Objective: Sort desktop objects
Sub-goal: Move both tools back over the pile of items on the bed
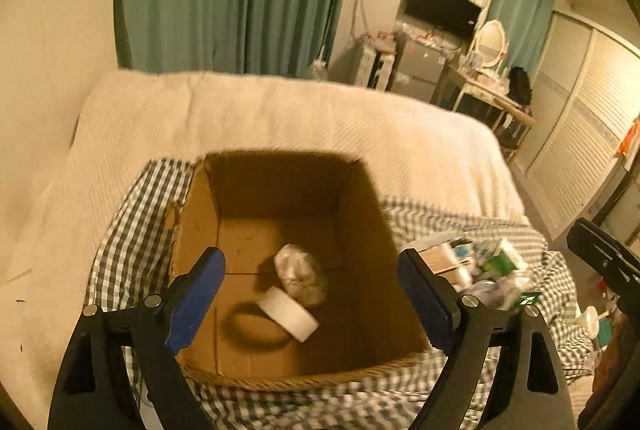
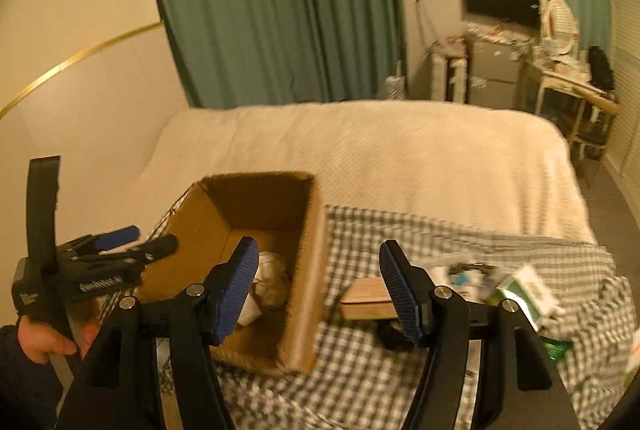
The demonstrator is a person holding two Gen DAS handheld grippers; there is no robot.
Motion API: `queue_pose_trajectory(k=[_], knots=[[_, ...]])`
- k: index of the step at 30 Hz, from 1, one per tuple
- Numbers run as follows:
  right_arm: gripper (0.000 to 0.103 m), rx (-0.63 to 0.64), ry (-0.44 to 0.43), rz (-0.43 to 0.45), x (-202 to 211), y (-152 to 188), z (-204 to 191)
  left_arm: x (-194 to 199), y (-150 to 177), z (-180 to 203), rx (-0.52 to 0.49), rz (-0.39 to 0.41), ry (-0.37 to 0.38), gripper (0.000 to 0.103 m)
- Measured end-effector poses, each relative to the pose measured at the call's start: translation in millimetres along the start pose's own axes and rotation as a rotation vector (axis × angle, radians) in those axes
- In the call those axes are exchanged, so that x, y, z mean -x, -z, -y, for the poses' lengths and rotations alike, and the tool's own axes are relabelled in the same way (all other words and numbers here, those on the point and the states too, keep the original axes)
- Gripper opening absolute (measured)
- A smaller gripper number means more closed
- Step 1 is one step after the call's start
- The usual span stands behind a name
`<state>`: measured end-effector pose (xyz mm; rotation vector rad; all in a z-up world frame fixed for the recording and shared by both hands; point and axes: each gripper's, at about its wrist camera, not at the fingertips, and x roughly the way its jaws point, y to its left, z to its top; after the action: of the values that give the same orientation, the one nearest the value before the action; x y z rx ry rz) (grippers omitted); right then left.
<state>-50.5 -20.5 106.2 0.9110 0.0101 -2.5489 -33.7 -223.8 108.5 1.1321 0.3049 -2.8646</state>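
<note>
In the cardboard box [image 1: 280, 198]: tape roll [image 1: 288, 314], light, rigid, grasp across rim; both grippers' fingers spread, empty.

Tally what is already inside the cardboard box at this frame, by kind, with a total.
White tape roll: 1
Crumpled white wad: 1
Total in the cardboard box: 2
The pile still on the checked cloth is too blurred to count.
</note>
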Motion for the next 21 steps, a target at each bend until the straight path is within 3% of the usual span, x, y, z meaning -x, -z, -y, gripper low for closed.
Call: queue_pose_trajectory(k=[11,18,21], knots=[[0.067,-0.024,0.128,0.079,121.0,14.2,69.7,48.0,13.1,109.6,-0.127,0.054,0.045,0.103],[0.077,-0.038,0.201,0.058,149.0,43.7,130.7,26.1,44.0,192.3,-0.222,0.043,0.128,0.103],[0.086,-0.062,0.210,0.049,151.3,59.3,162.8,1.4,65.5,222.3,-0.239,0.030,0.169,0.103]])
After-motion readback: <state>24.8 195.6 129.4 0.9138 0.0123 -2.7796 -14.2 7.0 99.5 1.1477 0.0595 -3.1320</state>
